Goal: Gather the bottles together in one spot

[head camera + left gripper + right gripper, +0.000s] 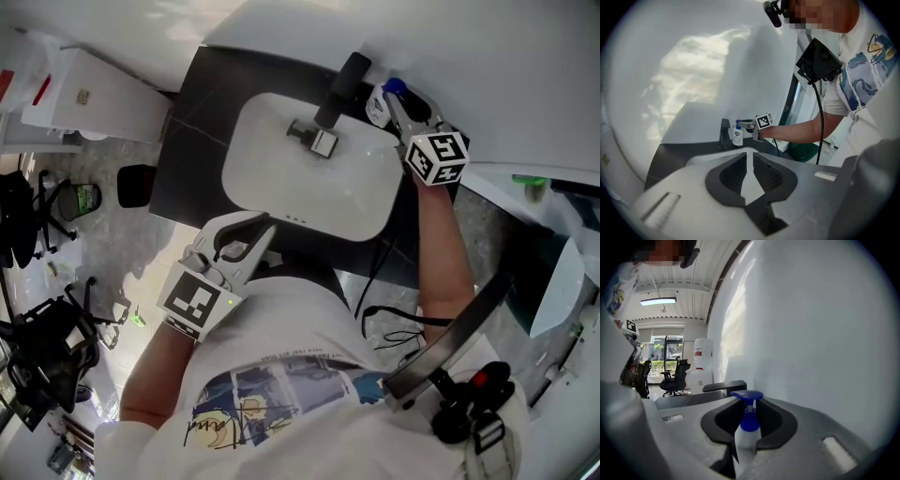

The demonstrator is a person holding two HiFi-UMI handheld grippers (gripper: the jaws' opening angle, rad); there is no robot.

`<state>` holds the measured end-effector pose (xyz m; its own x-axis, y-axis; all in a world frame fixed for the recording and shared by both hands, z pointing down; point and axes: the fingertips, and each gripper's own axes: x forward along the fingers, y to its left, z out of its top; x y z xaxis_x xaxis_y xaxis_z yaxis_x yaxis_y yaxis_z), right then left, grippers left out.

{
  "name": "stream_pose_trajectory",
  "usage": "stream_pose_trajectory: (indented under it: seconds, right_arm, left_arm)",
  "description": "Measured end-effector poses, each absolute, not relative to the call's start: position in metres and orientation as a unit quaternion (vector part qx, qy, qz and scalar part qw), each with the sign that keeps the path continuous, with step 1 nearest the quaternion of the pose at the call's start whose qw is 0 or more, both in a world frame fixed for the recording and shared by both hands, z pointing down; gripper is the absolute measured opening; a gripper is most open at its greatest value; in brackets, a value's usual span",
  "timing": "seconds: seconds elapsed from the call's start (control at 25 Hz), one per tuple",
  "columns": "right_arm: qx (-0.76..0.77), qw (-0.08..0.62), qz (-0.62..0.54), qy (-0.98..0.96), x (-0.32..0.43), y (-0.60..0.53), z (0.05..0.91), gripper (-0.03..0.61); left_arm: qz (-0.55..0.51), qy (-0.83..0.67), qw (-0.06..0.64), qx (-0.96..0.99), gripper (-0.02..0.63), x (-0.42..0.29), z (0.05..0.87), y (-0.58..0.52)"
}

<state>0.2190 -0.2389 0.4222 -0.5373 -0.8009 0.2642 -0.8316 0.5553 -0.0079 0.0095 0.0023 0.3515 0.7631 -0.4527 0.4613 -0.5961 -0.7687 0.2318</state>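
The right gripper (pixel 396 105) grasps an opaque white pump bottle (pixel 747 439) with a blue head, held at the upper right of the head view beside the sink (pixel 281 192). The left gripper (pixel 751 165) has its jaws nearly together and empty.

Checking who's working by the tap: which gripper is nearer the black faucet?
Right. The right gripper, shut on the pump bottle, is just beside the faucet; the left gripper sits across the basin, at its near rim.
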Motion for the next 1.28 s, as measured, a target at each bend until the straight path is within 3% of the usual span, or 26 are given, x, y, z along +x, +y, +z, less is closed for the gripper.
stream_pose_trajectory:
  seconds: [0.44, 0.76, 1.0, 1.08, 1.28]
  right_arm:
    - [0.489, 0.076, 0.055, -0.867, 0.229, -0.252, 0.437, 0.075]
    - [0.488, 0.102, 0.021, -0.867, 0.225, -0.240, 0.441, 0.084]
    - [0.506, 0.117, 0.018, -0.854, 0.232, -0.241, 0.442, 0.158]
    - [0.506, 0.124, 0.024, -0.854, 0.232, -0.238, 0.444, 0.215]
    - [0.508, 0.144, 0.035, -0.848, 0.233, -0.225, 0.451, 0.241]
  left_arm:
    - [0.199, -0.301, 0.191, 0.913, 0.048, 0.017, 0.354, -0.002]
    - [0.202, -0.297, 0.187, 0.915, 0.048, 0.024, 0.356, 0.000]
    - [0.201, -0.295, 0.186, 0.915, 0.048, 0.025, 0.354, 0.002]
    - [0.201, -0.293, 0.186, 0.916, 0.048, 0.025, 0.354, 0.003]
    - [0.195, -0.295, 0.185, 0.917, 0.048, 0.019, 0.352, 0.005]
